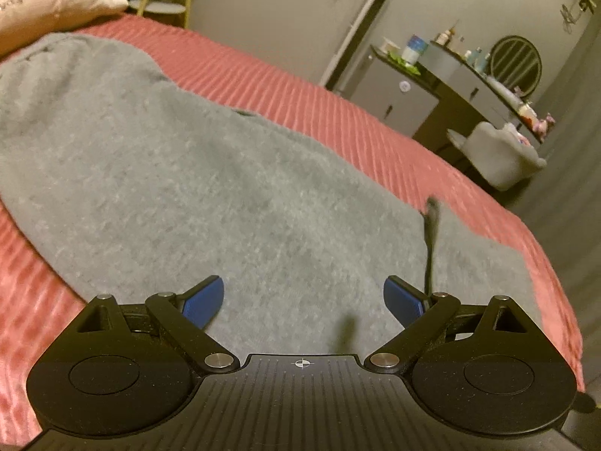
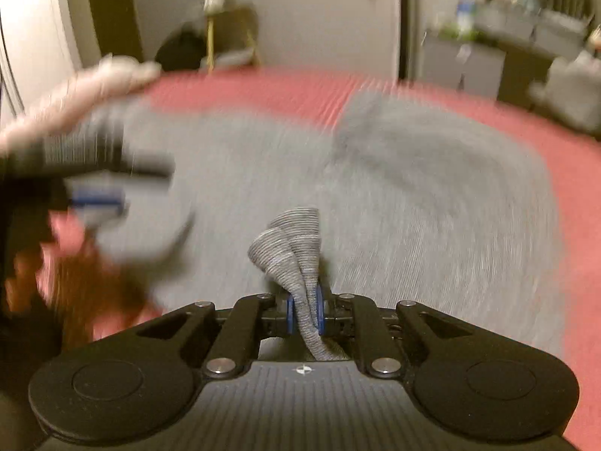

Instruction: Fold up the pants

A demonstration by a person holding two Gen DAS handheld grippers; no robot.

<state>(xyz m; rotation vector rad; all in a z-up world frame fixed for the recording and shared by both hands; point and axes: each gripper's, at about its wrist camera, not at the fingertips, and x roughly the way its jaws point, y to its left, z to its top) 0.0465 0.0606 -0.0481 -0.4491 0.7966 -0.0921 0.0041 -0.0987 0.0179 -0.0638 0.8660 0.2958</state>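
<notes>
Bedroom shot: a bed (image 1: 338, 120) with a ribbed red cover, and a dresser (image 1: 450, 86) full of bottles off at 2 o'clock. The grey pants (image 1: 195, 173) lie spread flat across the cover, with a pillow (image 1: 49, 3) up at 11. The left gripper (image 1: 303, 302) hangs over the fabric, fingers wide with nothing between them. The right gripper (image 2: 303, 315) has its fingers nearly together, pinching a bunched ribbed bit of the pants dead centre. That view's pretty blurry.
</notes>
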